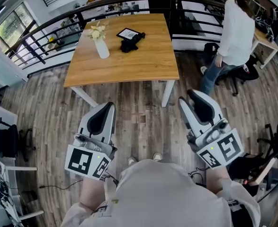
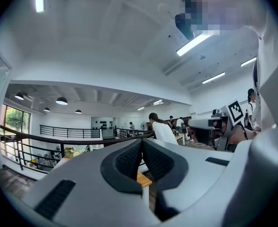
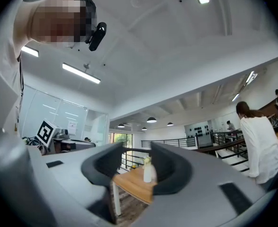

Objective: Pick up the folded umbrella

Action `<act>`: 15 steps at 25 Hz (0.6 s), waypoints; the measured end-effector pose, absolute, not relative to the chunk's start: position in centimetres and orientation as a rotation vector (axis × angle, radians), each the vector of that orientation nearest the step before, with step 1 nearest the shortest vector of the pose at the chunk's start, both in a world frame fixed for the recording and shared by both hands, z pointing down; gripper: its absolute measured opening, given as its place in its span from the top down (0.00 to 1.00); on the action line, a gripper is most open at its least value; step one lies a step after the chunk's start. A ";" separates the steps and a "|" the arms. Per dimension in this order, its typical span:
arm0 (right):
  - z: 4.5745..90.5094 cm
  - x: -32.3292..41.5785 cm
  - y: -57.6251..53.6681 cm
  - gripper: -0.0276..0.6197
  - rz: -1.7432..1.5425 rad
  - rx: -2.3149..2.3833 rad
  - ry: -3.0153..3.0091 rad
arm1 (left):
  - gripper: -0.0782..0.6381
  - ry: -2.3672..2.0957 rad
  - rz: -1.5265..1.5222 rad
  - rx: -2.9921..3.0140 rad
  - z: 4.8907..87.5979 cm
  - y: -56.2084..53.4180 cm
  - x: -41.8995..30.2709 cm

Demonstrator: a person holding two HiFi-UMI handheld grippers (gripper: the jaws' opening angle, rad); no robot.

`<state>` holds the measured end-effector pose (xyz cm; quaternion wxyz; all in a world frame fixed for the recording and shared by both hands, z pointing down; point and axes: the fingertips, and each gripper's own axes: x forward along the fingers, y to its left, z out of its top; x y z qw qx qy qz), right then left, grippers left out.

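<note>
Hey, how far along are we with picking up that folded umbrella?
Nothing done yet: the folded umbrella lies on the wooden table, untouched. In hand: nothing; the left tool is shut and empty, the right tool slightly open, both well short of the table. Remaining: approach, grasp, lift.

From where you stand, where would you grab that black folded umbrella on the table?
Probably across the bulky middle of the umbrella, coming down from above on the near side. It lies flat and slanted on the table, slim end by the tablet, with the vase to its left, so the right gripper, jaws apart, likely has the clearer way.
</note>
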<state>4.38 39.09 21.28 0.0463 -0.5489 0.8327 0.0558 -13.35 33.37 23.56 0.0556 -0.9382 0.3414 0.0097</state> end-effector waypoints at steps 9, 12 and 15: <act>22.5 6.0 38.6 0.44 0.175 -1.607 2.623 | 0.87 1.049 0.031 -2.845 24.5 33.1 -10.3; 23.1 6.8 38.2 0.44 0.169 -1.602 2.630 | 0.87 1.052 0.010 -2.865 25.4 32.4 -9.4; 23.7 7.3 37.1 0.44 0.163 -1.617 2.648 | 0.87 1.039 -0.003 -2.872 25.7 31.2 -8.7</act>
